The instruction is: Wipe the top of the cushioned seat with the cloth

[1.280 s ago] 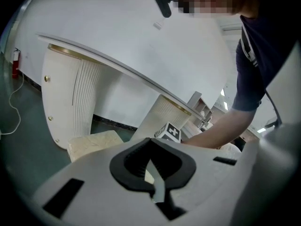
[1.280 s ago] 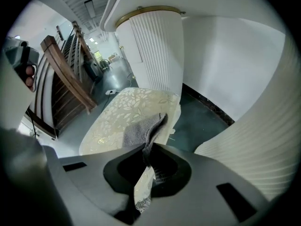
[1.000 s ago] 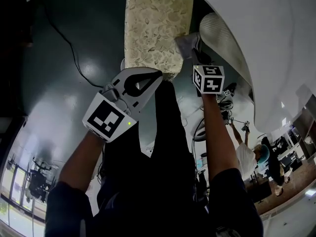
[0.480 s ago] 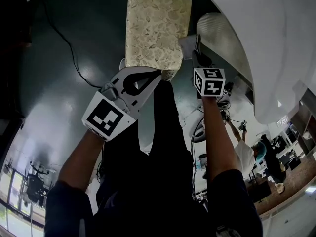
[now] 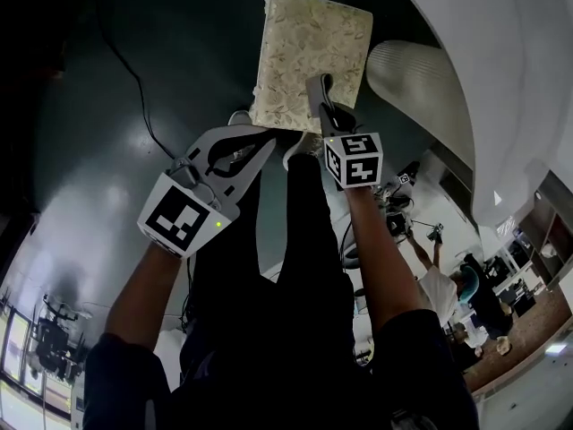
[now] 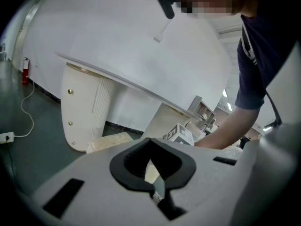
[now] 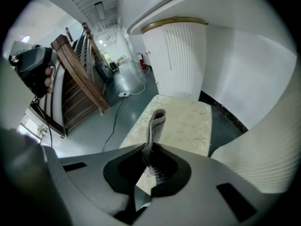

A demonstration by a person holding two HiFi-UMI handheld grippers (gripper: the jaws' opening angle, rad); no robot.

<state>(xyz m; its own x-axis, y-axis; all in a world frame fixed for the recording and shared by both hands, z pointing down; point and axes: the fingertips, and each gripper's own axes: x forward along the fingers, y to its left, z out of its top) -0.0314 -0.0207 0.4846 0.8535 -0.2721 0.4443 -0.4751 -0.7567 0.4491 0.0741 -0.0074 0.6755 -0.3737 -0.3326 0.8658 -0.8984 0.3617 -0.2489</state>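
Observation:
The cushioned seat (image 5: 309, 61) is a cream block with a leaf pattern, standing on the dark floor at the top of the head view. My right gripper (image 5: 324, 107) is over the seat's near right edge, shut on a grey cloth (image 5: 320, 92). In the right gripper view the cloth (image 7: 156, 125) stands up in a folded strip from the shut jaws, with the seat (image 7: 186, 121) just beyond it. My left gripper (image 5: 262, 141) hovers at the seat's near left corner, its jaws shut on nothing. In the left gripper view the seat (image 6: 109, 141) lies low and ahead.
A white ribbed pedestal (image 5: 416, 79) under a curved white counter (image 5: 501, 79) stands right beside the seat. A black cable (image 5: 134, 106) runs over the floor at the left. A slatted wooden frame (image 7: 80, 72) leans farther off. Another person (image 5: 448, 285) is at the lower right.
My right gripper has carried the cloth leftward from beside the seat's right edge to over its near edge. The left gripper has drifted slightly left.

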